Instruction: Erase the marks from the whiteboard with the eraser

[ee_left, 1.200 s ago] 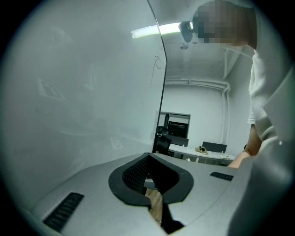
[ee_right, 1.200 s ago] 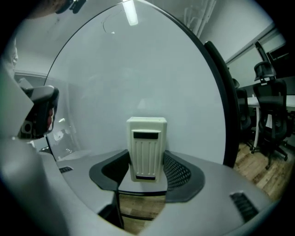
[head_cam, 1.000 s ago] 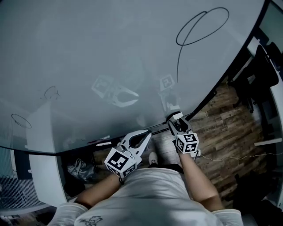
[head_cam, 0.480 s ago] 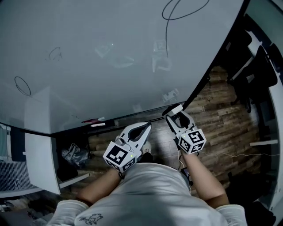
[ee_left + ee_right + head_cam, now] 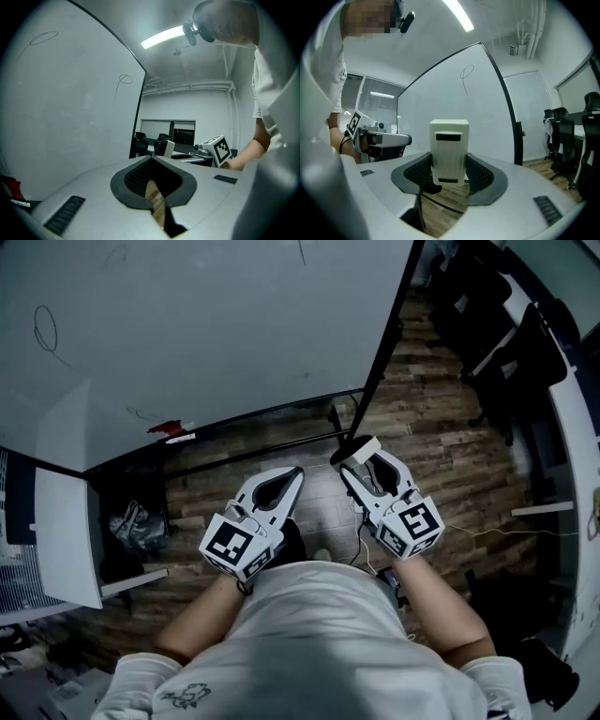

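1. White eraser (image 5: 449, 151) stands upright, clamped between the jaws of the right gripper (image 5: 362, 463).
2. Closed on nothing, the left gripper (image 5: 153, 183) waits alongside.
3. Ahead of the right jaws lies the whiteboard (image 5: 454, 98); its looped mark (image 5: 466, 74) sits high above them, well apart from the eraser.

Whiteboard (image 5: 206, 324): upper part beyond head view's edge

Left claw (image 5: 296, 472) closed, empty; right claw (image 5: 360, 457) clamping eraser (image 5: 449, 152) — both held before the torso
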`<state>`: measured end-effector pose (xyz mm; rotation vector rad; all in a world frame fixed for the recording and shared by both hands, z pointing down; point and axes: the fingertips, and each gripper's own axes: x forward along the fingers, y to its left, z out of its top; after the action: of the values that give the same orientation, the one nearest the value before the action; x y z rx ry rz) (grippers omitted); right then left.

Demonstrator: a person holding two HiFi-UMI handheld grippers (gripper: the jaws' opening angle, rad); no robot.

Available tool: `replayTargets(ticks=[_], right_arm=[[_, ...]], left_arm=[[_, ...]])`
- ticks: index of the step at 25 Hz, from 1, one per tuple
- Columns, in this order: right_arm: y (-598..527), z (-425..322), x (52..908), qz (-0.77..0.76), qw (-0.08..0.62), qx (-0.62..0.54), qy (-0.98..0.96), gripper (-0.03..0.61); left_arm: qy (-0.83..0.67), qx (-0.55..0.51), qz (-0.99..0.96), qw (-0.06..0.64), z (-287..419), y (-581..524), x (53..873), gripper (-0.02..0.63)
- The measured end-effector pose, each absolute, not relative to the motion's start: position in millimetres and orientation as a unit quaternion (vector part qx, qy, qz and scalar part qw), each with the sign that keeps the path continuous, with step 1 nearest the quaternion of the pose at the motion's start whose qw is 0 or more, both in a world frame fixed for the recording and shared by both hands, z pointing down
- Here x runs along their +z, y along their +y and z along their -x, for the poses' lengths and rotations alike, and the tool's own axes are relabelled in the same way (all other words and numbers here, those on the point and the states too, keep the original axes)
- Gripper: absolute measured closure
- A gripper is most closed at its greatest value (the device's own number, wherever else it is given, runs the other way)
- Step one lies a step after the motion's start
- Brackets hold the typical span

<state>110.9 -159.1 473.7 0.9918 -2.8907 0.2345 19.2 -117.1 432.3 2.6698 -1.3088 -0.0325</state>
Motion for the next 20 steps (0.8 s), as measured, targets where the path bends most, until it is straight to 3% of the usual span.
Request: replayTargets(ticks=[9, 20], right_arm=[[-83, -120, 460, -0.306, 0.038, 0.071, -0.949, 0.344], [-18, -76, 435, -0.322, 0.035, 0.065, -0.944, 0.344]], left_arm=[[-0.443, -0.013, -0.893, 0.079, -29, -50, 418, 0.607], [-0.429, -0.008, -0.9, 0.082, 23, 17, 409, 0.607]])
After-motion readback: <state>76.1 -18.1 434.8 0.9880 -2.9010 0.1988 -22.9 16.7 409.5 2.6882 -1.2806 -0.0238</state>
